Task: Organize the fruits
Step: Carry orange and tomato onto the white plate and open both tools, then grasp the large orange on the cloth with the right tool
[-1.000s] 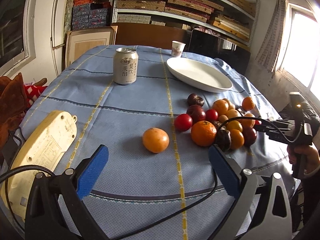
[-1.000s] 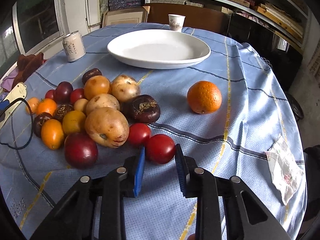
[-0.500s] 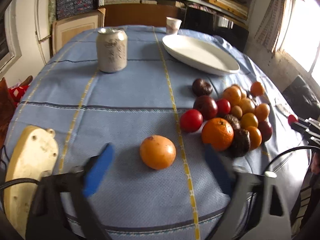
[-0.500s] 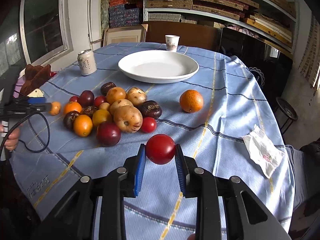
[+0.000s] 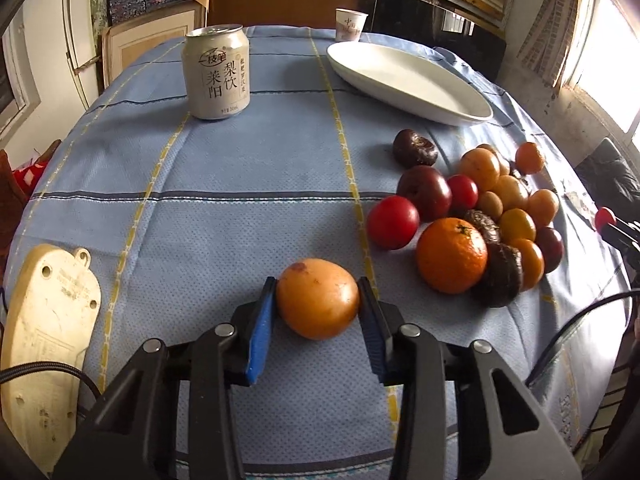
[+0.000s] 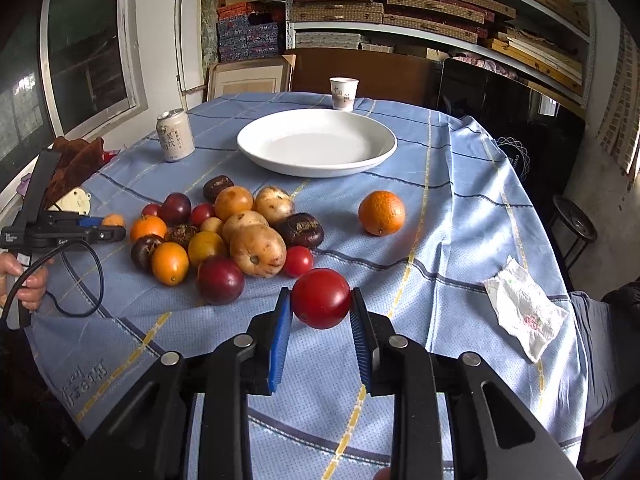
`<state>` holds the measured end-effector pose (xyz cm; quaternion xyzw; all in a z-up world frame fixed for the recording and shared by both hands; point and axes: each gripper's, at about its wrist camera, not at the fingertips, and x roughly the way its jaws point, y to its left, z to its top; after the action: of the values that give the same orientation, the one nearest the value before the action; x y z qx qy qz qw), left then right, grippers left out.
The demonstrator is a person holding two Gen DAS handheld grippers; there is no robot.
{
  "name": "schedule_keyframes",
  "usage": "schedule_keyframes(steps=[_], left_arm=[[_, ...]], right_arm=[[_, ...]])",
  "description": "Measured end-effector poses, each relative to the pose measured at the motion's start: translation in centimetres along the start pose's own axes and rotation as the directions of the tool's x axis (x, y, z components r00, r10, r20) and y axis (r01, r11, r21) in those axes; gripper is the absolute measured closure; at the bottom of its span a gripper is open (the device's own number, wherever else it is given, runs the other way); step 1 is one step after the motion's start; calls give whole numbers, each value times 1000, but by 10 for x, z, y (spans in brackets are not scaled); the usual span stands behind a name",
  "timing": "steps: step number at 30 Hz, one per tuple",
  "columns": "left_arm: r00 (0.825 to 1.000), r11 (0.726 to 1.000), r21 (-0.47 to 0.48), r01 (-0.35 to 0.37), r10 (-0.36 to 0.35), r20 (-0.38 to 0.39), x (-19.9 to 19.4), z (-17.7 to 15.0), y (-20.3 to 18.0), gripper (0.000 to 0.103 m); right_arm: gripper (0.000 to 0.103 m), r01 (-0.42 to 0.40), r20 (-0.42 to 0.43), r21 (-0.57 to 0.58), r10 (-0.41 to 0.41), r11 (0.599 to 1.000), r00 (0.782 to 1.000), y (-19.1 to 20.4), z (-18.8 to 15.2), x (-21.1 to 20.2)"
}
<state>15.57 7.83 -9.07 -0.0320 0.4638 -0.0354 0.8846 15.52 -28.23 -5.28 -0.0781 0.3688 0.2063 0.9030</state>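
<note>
Closing left hand-held gripper (image 5: pixel 317 303) now flanking orange fruit (image 5: pixel 318 298) (seemingly touching), right hand-held gripper (image 6: pixel 320 305) clamping raised tomato (image 6: pixel 321 298).

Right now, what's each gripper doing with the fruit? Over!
Left gripper closing around the orange fruit on the tablecloth. Right gripper shut on a red tomato, lifted. White plate bare, path clear.

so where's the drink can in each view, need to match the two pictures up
Left wrist view: the drink can stands upper left of centre, large, on the blue tablecloth, left of the white plate.
Right wrist view: the same can is small, at the left, also left of the plate.
Shared landmark: the paper cup at the table's far edge, beyond the plate.
</note>
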Motion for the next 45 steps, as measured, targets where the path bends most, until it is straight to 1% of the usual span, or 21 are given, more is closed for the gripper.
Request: schedule_keyframes(steps=[3, 6, 9, 12, 14, 17, 19, 21, 23, 25, 30, 31, 32, 33, 35, 36, 37, 39, 41, 43, 45], left_arm=[[1000, 1000, 17, 3, -3, 9, -8, 4, -4, 64], [998, 999, 33, 21, -23, 62, -25, 24, -11, 64], [990, 997, 59, 44, -51, 129, -39, 58, -25, 64], [984, 991, 99, 85, -99, 148, -33, 99, -47, 64], [984, 984, 134, 118, -135, 120, -16, 133, -64, 64], [992, 979, 193, 71, -91, 92, 15, 174, -89, 64], [994, 978, 196, 76, -89, 60, 35, 192, -99, 64], [993, 979, 170, 113, -114, -4, 61, 212, -102, 64], [995, 980, 173, 99, -94, -40, 83, 222, -104, 64], [996, 982, 174, 76, -65, -68, 100, 227, -102, 64], [990, 988, 129, 90, -75, -118, 126, 235, -92, 62], [991, 988, 129, 87, -72, -117, 126, 235, -92, 48], [992, 988, 126, 86, -73, -105, 123, 234, -91, 40], [994, 989, 125, 79, -70, -79, 115, 232, -91, 32], [997, 989, 133, 71, -69, -22, 95, 227, -89, 31], [997, 989, 129, 70, -71, 3, 84, 223, -87, 29], [997, 991, 116, 67, -71, 31, 71, 215, -83, 18], [993, 994, 95, 53, -62, 98, 46, 197, -74, 10], [986, 996, 79, 38, -50, 162, 23, 174, -63, 8], [976, 998, 43, 38, -46, 213, 8, 152, -51, 6], [969, 1000, -17, 5, -1, 246, 1, 135, -37, 5]], right_arm=[[74, -24, 1, 23, 23, 999, 1000, -2, 11, 4], [74, -57, 25, 39, 57, 998, 998, -4, 32, 11], [74, -116, 67, 68, 111, 991, 992, -7, 63, 23], [74, -146, 72, 108, 139, 983, 988, -12, 95, 54], [74, -139, 56, 125, 133, 982, 990, -15, 113, 79], [74, -129, 20, 140, 127, 982, 992, -19, 133, 119], [74, -121, -6, 151, 123, 981, 992, -20, 143, 143], [74, -123, -30, 163, 129, 979, 991, -21, 148, 162], [74, -133, -50, 175, 143, 976, 988, -21, 150, 178], [74, -131, -60, 182, 144, 975, 988, -23, 151, 187], [72, -154, -60, 195, 169, 969, 984, -26, 150, 197], [71, -165, -56, 200, 179, 966, 982, -27, 149, 196], [70, -176, -48, 205, 189, 963, 981, -28, 149, 194], [70, -186, -36, 206, 197, 961, 980, -28, 147, 189], [66, -198, -9, 198, 203, 960, 979, -28, 145, 177], [64, -207, 11, 191, 209, 959, 978, -28, 144, 167], [61, -217, 36, 183, 214, 959, 976, -29, 142, 155], [56, -219, 96, 170, 205, 961, 974, -34, 136, 128], [46, -196, 141, 175, 172, 965, 975, -44, 129, 108], [42, -159, 180, 208, 122, 965, 976, -60, 117, 93], [35, -120, 182, 269, 72, 956, 981, -77, 103, 88]])
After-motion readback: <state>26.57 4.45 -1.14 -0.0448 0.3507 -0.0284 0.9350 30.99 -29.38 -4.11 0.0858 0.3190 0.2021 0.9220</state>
